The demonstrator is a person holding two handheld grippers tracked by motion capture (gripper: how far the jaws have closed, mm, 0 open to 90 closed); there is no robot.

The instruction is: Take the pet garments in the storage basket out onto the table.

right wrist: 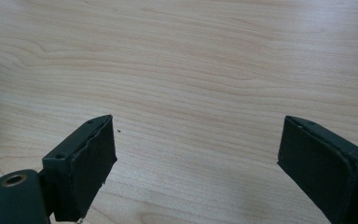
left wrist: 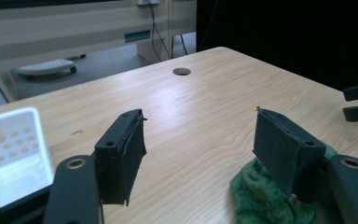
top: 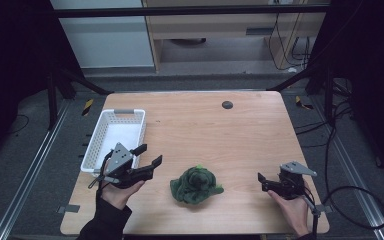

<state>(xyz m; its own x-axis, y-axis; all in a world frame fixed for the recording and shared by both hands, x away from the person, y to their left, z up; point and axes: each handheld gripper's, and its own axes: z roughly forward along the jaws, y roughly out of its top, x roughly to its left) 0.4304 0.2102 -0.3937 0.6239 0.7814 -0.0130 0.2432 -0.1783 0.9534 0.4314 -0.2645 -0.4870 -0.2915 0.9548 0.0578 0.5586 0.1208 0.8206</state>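
A dark green plush toy [top: 196, 184] lies crumpled on the wooden table [top: 205, 130] near its front edge. My left gripper [top: 149, 155] hovers just left of it, open, with nothing between its jaws. In the left gripper view that gripper [left wrist: 200, 149] spreads wide and the green plush toy [left wrist: 265, 198] sits under the right-hand jaw. My right gripper [top: 262, 182] stands to the right of the toy, open and apart from it. The right gripper view has its gripper [right wrist: 196, 158] over bare wood.
A white perforated basket [top: 114, 137] stands at the table's left edge, just behind my left hand; its corner [left wrist: 14, 149] is in the left gripper view. A round dark hole [top: 227, 104] marks the far side of the table. Cables trail on the floor at right.
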